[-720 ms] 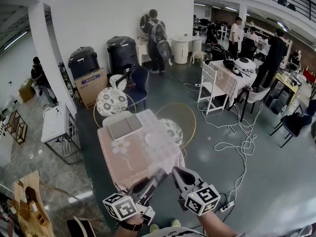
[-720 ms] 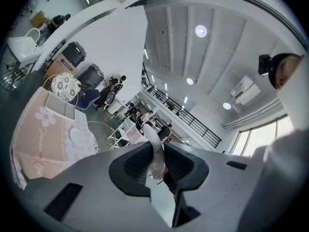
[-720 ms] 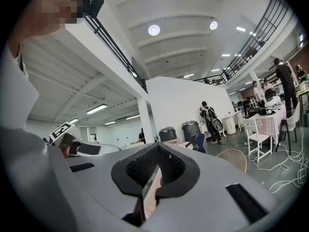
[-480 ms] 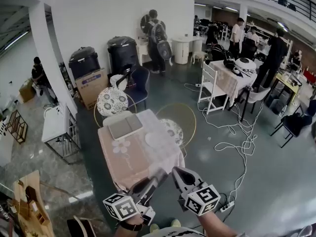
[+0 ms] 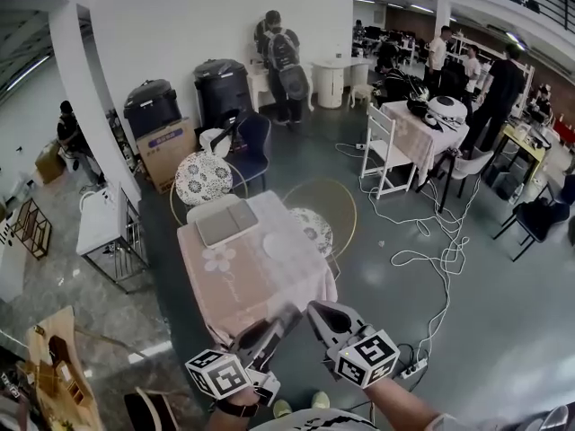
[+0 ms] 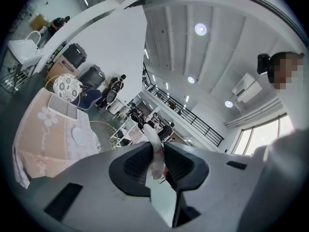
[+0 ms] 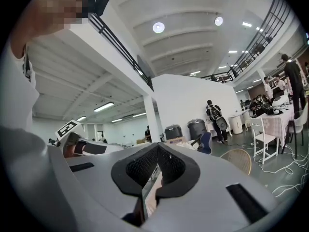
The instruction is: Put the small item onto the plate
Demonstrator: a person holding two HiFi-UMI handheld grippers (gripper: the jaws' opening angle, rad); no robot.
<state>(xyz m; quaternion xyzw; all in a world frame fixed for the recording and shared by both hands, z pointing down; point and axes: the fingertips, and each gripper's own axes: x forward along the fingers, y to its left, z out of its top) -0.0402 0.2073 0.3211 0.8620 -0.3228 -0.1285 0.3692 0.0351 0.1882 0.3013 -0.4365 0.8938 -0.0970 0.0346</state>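
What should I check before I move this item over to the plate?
1. Grip on the item: ok. The left gripper is shut on a thin white item.
2. Plate in sight: ok. The plate lies on the table and looks bare.
3. Item above the plate: not ok. Both grippers hang by the table's near edge, short of the plate.
4. Right gripper free: ok. Its jaws are together with nothing between them.
5. Way to the plate: ok. Only bare table lies between; the tray sits beyond, to the left.
6. How firm the grip is: cannot tell.
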